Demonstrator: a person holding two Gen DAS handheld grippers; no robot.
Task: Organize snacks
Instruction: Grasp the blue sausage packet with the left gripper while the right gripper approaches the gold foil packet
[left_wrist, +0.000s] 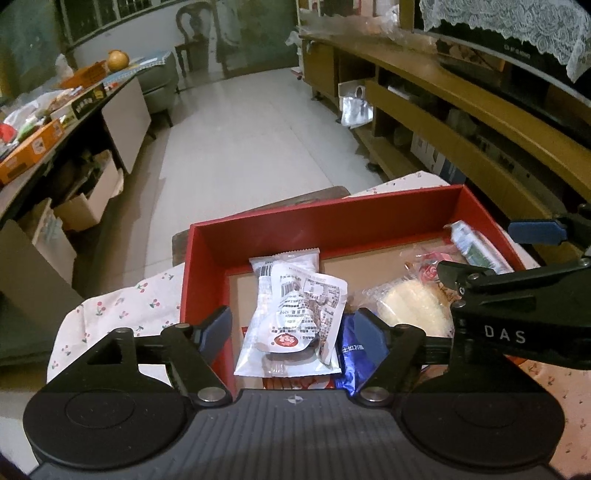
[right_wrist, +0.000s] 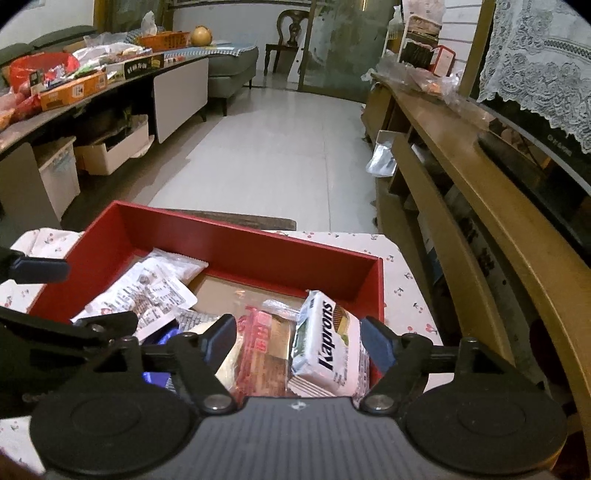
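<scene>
A cherry-print cloth (right_wrist: 406, 266) covers the low table under the red box (left_wrist: 332, 221). The left gripper (left_wrist: 293, 328) stands released, a limp white sachet (left_wrist: 295, 317) between its fingers untouched. The right gripper (right_wrist: 297, 341) also gapes, the Kaprons wafer pack (right_wrist: 325, 347) lying between its fingers: light, crushable, probably best pinched gently across its stiffer flat sides.

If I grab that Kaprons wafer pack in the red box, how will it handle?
The Kaprons wafer pack looks blocky, so probably fairly stiff and light. Its glossy wrapper may be slippery. It leans tilted on other snacks, so a push could tip it; wafers likely crush under a hard squeeze.
</scene>
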